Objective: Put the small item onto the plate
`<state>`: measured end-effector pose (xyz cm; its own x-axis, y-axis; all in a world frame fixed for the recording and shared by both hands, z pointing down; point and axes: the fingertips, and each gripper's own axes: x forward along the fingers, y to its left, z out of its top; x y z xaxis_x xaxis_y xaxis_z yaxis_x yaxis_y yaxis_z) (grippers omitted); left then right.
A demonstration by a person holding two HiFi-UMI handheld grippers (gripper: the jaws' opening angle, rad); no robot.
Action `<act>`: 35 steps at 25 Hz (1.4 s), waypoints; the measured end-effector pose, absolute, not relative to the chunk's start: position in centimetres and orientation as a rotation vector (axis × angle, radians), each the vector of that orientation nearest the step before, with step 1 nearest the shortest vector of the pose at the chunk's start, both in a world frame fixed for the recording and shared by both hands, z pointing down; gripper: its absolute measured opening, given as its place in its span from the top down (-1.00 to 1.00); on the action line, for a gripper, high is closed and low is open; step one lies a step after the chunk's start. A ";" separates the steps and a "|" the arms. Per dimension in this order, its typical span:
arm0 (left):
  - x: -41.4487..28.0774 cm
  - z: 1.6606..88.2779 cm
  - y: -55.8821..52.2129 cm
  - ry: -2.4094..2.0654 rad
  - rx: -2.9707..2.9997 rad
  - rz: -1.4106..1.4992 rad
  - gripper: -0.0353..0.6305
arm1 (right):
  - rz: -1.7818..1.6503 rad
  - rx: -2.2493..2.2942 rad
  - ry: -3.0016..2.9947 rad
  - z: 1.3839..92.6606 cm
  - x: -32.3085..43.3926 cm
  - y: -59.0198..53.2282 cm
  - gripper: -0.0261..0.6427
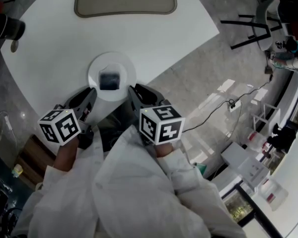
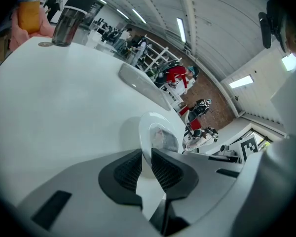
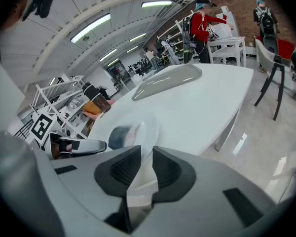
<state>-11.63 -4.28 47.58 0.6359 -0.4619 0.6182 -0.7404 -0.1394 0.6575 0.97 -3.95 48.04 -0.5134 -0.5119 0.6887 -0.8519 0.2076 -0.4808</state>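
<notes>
Plate, look: the plate (image 1: 94, 68) is white, round and shallow, with a broad rim around a flatter well.
Plate, pose: it sits flat and right way up.
Plate, place: left of centre in the head view, a little above the middle. It rests on the white tabletop (image 1: 154, 33), close to the tabletop's near curved edge.
Small item, look: the small item (image 1: 109, 81) is a dark, squarish block with a bluish-grey cast. From the left gripper view it reads paler and glossy. I cannot tell what it is made of.
Small item, place: in the plate's well, about the middle, resting on the plate and clear of the rim all round.
</notes>
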 end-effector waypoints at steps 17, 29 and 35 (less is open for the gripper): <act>-8.2 45.9 -11.6 -1.036 1.794 0.306 0.73 | 1.180 1.186 -2.180 46.6 4.2 -12.4 0.69; -5.3 46.3 -20.1 -1.098 1.761 0.267 0.73 | 1.165 1.103 -2.198 47.1 7.1 -21.6 0.69; -3.4 46.3 -24.7 -1.135 1.756 0.251 0.73 | 1.163 1.075 -2.211 47.4 8.9 -26.7 0.69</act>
